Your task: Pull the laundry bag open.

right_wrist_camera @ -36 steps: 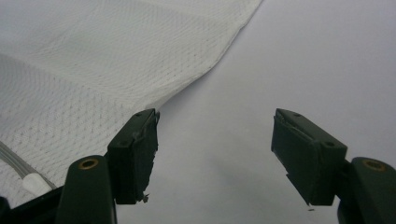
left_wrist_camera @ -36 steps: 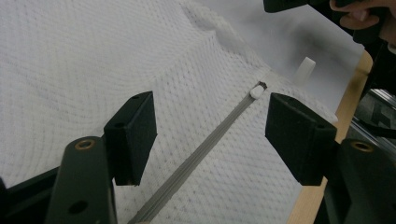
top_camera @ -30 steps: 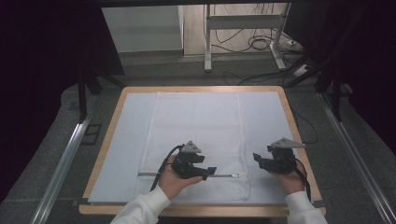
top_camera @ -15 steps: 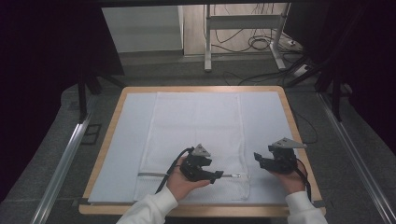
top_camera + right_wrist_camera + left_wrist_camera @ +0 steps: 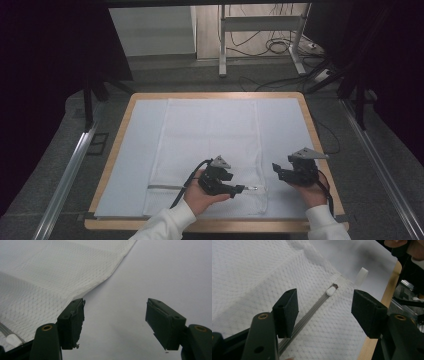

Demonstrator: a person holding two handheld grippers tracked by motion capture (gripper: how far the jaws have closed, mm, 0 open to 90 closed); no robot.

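The left gripper (image 5: 239, 190) has been carried rightward along the zipper (image 5: 309, 317) of the mesh bag (image 5: 210, 145) lying flat on the table (image 5: 115, 130), jaws narrowing but unclenched around the pull tab (image 5: 331, 291), the right gripper (image 5: 276, 170) held open beside it, so a pinch looks imminent.

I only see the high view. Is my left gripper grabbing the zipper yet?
Observer: Not yet. The left gripper has its fingers apart. They have just been closing a little, and the zipper between them is not pinched.
Operator: Where's the little pull?
Observer: The white zipper pull lies ahead of the fingers, near the zipper's end.
Operator: And my right one?
Observer: The right gripper is open over the plain sheet, beside the mesh bag.
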